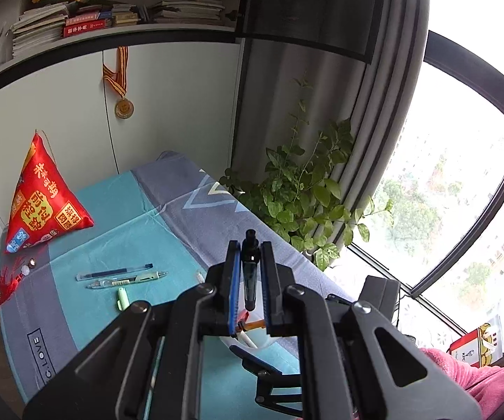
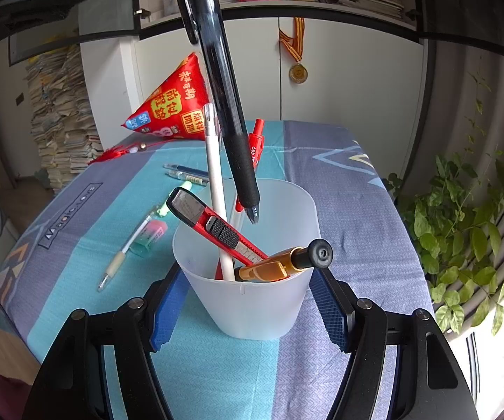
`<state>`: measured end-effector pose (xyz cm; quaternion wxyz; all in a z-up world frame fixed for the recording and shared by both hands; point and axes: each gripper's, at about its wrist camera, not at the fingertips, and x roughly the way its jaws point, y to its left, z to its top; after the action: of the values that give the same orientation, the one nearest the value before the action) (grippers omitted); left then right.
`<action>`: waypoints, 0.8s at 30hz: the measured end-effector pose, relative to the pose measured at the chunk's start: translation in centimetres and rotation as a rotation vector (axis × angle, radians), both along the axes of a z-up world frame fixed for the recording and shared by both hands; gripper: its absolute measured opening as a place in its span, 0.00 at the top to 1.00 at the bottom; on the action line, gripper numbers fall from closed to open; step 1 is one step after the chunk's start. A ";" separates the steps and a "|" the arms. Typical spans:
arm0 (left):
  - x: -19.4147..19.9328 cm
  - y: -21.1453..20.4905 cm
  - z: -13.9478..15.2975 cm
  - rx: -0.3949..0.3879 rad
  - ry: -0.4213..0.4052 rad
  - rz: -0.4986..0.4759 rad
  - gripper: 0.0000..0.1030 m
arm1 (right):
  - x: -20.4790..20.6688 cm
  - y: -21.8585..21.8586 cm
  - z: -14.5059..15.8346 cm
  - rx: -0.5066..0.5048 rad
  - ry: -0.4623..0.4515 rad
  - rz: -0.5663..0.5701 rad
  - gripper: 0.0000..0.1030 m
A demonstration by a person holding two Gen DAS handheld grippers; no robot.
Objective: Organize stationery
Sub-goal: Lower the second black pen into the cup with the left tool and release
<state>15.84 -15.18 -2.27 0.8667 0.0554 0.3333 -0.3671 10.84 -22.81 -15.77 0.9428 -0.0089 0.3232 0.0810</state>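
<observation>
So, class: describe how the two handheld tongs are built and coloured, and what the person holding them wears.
Both tongs, left and right, have black plastic frames with angular arms joined by round silver bolts and triangular cut-outs. Each finger carries a flat blue pad with a fine textured surface. No cables or markings show. The person wears a fuzzy pink sleeve.
</observation>
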 end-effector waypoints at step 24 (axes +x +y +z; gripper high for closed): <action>1.7 4.0 -0.8 0.017 0.006 0.132 0.70 | 0.0 0.1 -0.1 -0.006 0.005 0.001 0.32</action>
<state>17.49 -11.19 -3.06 0.8874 0.0396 0.3420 -0.3067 10.79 -22.69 -15.85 0.9420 -0.0114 0.3257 0.0805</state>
